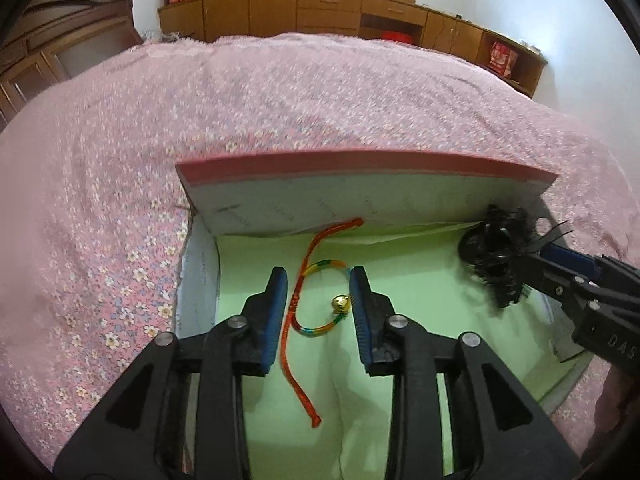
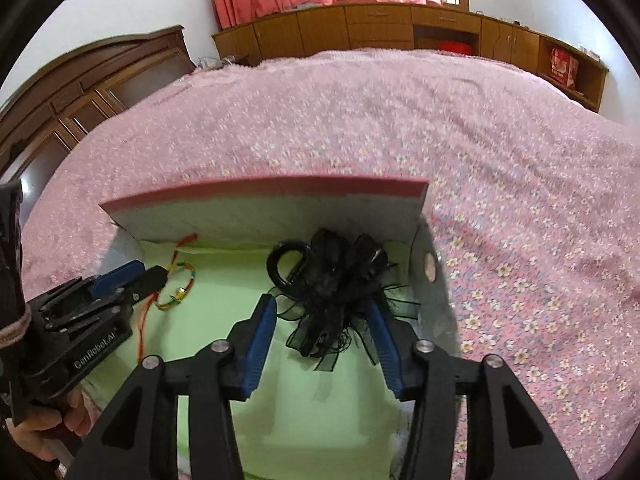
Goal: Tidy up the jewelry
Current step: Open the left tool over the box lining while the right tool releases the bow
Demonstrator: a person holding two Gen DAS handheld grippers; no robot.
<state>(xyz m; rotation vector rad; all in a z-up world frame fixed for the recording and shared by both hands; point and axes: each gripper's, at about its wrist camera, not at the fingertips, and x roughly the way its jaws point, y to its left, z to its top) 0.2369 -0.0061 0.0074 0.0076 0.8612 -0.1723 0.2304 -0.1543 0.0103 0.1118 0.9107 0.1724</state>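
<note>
Two pieces of lettering can be read. White letters "GenRobot.AI" run along the black body of the left gripper (image 2: 138,276), seen in the right wrist view. In the left wrist view, the black body of the right gripper (image 1: 532,254) bears pale letters "DAS" at the frame's edge, where the word is cut off. The red box (image 1: 502,58) on the far shelf carries markings too small to read.

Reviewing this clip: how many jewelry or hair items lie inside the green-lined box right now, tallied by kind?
Bracelet, red and rainbow cord with a gold bell: 1
Black hair tie with a ribbon bow: 1
Total in the box: 2
</note>
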